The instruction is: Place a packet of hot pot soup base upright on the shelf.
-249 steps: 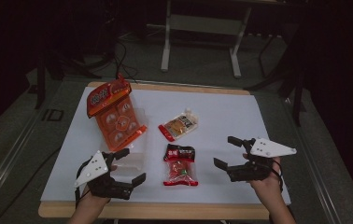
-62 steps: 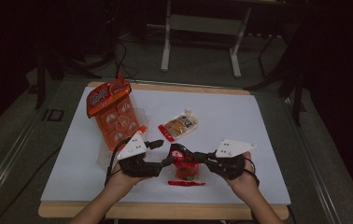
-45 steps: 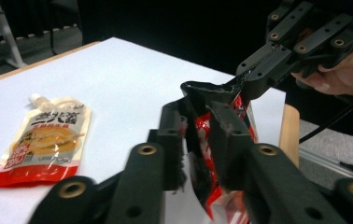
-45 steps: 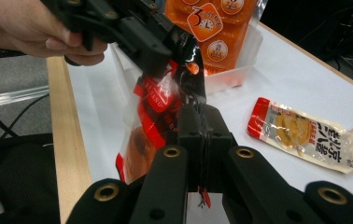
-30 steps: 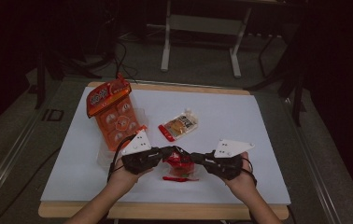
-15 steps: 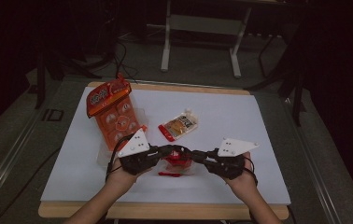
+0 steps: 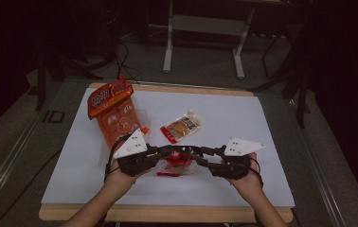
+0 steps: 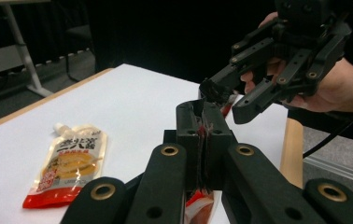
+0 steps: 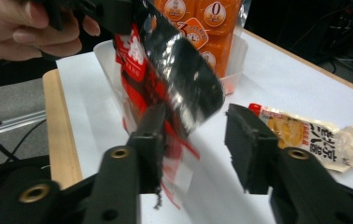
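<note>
Left gripper view is showing the left gripper (image 8: pixel 203 140) pinching the red snack packet (image 8: pixel 198 205) above the tabletop (image 7: pixel 243 118); the right gripper (image 9: pixel 198 140), jaws just opening, is standing spread around it. Nearby are lying a pouch (image 7: pixel 183 127) and an orange pack (image 7: pixel 115 113).

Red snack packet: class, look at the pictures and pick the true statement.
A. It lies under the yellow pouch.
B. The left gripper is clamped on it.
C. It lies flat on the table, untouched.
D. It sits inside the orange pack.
B: in the left gripper view the left gripper is shut on the edge of the red snack packet, lifted off the table.
</note>
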`<state>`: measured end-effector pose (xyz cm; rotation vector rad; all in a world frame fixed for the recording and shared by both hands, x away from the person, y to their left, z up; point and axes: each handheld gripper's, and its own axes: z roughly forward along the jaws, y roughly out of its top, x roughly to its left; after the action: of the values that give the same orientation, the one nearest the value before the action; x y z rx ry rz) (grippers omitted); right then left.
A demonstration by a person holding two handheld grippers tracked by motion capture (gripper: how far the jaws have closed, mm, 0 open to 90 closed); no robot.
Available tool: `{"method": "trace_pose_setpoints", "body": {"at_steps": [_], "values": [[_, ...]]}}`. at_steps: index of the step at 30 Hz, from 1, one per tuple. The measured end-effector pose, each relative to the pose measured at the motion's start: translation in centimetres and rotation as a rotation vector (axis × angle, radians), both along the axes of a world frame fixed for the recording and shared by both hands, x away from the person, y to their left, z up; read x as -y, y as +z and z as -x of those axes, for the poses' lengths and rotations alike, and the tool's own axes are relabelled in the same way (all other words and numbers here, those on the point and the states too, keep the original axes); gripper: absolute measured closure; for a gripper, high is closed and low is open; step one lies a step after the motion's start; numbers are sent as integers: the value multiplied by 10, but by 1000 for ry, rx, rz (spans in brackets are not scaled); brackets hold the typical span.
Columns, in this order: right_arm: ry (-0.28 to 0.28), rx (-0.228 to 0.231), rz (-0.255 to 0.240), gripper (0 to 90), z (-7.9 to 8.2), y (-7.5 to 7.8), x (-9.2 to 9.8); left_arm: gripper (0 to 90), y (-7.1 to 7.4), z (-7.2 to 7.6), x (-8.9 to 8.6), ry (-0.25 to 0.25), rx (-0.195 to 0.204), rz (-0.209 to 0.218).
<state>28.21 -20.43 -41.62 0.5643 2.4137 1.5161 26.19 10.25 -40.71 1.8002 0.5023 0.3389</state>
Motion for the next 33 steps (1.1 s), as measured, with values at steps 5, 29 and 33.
{"method": "trace_pose_setpoints", "body": {"at_steps": [5, 29, 33], "values": [[-16, 18, -7, 443, 1, 0, 2, 889, 5, 1, -6, 11, 18, 5], [-54, 3, -104, 131, -4, 1, 17, 886, 23, -4, -76, 110, 95, 53], [-54, 1, -99, 130, -4, 1, 18, 885, 19, -9, -88, 104, 103, 65]]}}
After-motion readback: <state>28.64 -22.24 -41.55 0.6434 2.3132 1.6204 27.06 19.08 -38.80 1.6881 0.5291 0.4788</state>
